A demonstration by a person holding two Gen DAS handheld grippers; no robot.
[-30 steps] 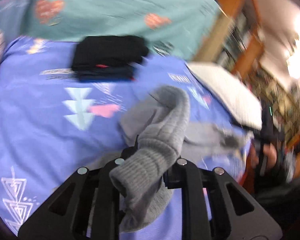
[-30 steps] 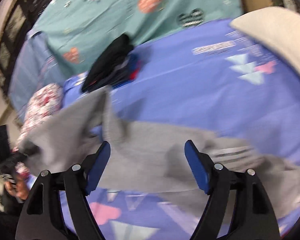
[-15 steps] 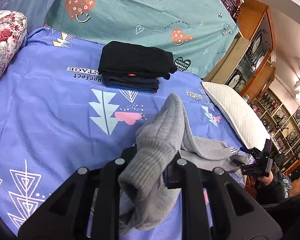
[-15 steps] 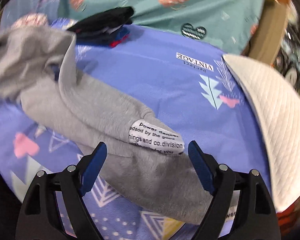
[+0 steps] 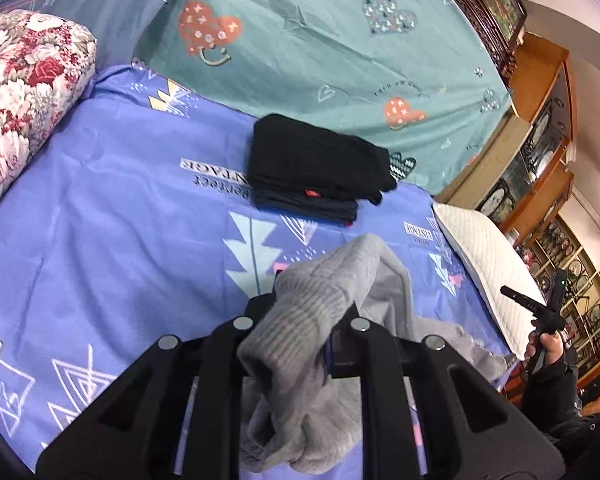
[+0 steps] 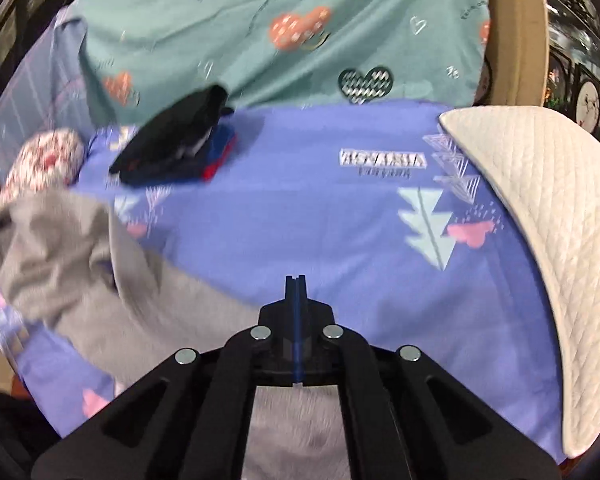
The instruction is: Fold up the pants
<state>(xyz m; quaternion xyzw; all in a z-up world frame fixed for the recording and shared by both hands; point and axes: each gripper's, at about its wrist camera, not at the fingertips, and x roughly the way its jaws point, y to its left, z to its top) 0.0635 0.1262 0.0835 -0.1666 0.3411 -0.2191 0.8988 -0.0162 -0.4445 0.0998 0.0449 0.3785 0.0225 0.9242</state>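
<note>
The grey pants (image 5: 384, 280) lie crumpled on the purple bed sheet (image 5: 100, 248). My left gripper (image 5: 306, 312) is shut on their ribbed cuff (image 5: 296, 320), which hangs over the jaws and hides the fingertips. The rest of the fabric trails down to the right. In the right wrist view my right gripper (image 6: 296, 284) is shut, its blue pads pressed flat together with no fabric seen between the tips. The grey pants (image 6: 100, 280) spread from the left and pass beneath that gripper's body. A hand (image 5: 548, 348) holds the right gripper at the bed's right edge.
A folded stack of black and dark blue clothes (image 5: 320, 168) sits at the back of the sheet. A white quilted pillow (image 6: 540, 208) lies on the right, a floral pillow (image 5: 24, 92) on the left. A teal heart-print sheet (image 5: 320, 40) covers the back; wooden shelves (image 5: 548, 128) stand beyond.
My right gripper's jaws went from wide open over the grey fabric to fully shut, and it swung right. My left gripper kept hold of the cuff and shifted, with the black stack now farther off.
</note>
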